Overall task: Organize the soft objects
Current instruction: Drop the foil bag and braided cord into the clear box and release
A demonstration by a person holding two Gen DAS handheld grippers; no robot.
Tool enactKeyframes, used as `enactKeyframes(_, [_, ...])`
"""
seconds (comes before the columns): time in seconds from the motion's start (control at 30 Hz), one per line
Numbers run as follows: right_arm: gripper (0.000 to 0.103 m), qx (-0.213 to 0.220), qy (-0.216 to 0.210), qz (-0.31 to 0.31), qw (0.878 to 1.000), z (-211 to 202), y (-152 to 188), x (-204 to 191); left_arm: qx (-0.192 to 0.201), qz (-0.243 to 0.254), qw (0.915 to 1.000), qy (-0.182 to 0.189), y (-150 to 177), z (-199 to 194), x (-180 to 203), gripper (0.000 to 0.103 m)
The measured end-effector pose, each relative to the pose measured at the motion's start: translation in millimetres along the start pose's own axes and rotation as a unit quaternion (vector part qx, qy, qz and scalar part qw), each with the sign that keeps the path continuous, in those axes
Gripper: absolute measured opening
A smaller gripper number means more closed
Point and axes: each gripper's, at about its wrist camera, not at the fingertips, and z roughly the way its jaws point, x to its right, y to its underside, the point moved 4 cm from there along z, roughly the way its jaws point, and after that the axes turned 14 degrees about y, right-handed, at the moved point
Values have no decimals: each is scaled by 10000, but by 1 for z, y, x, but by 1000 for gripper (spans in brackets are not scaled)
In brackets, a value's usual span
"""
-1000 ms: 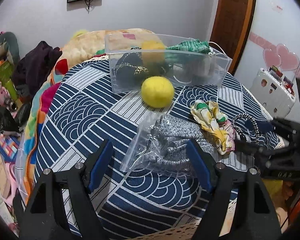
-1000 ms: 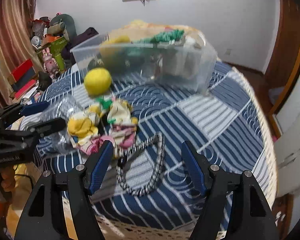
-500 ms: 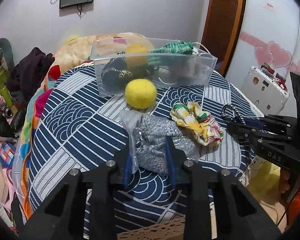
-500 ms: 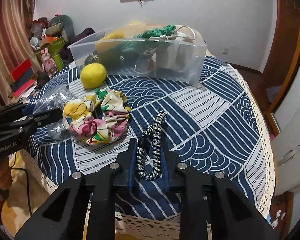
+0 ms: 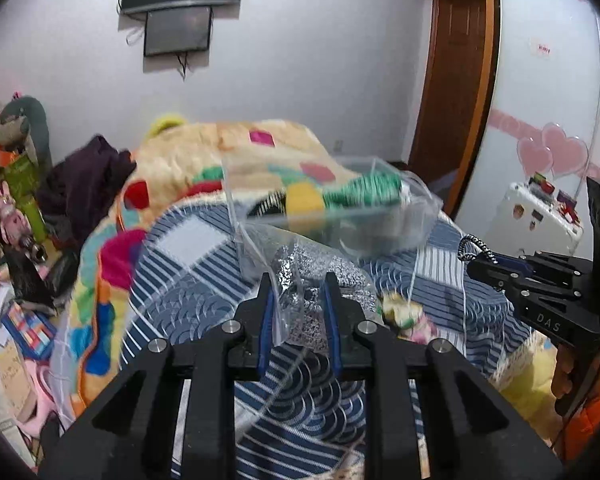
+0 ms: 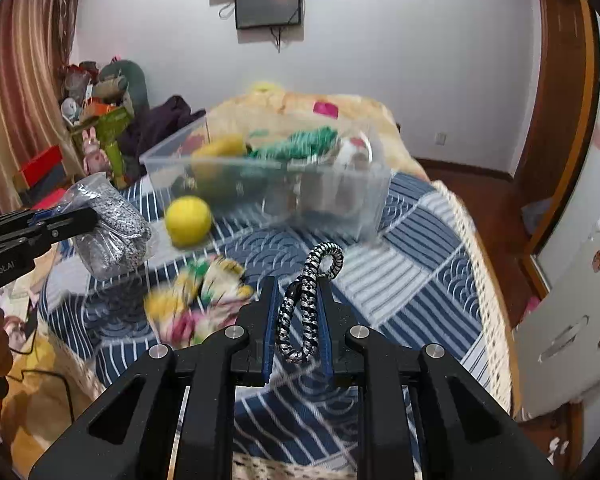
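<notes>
My left gripper [image 5: 298, 284] is shut on a clear plastic bag of grey knit fabric [image 5: 316, 276] and holds it above the table; the bag also shows in the right wrist view [image 6: 108, 228]. My right gripper [image 6: 298, 286] is shut on a black-and-white braided loop [image 6: 306, 300], lifted off the cloth; the loop also shows in the left wrist view [image 5: 474, 248]. A clear plastic bin [image 6: 364, 204] with soft items stands at the back of the table. A yellow ball [image 6: 188, 220] and a floral scrunchie [image 6: 196, 300] lie in front of it.
The table has a blue patterned cloth [image 6: 420, 264] with a lace edge. A bed with a colourful blanket [image 5: 204, 160] is behind it. Clutter and toys [image 5: 16, 208] lie at the left. A white appliance [image 6: 572, 320] stands at the right.
Both grippers went from open to shut, the left on the bag and the right on the braided loop. Both have now lifted their items off the table toward the bin.
</notes>
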Motion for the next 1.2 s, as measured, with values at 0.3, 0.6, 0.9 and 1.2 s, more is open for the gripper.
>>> enactKeyframes(0.3, [16,700,-36,-39,9975,-12,-46,-9,506,56,9986,-162,-47,5,-9,22])
enactKeyframes(0.6, [16,1136,-208,-13,9933,-5,-93,-22,518,78,9969,-582,-71,37,-31,22])
enactKeyframes(0.9, [16,756,-407,-36,9963,42,-108,-39,217,85,9936,-1106,-73,75,-56,22])
enactKeyframes(1.2, [16,54,-673,-183,9976,91,-99,-55,-3,167,9931,-1164,-64,103,-59,22])
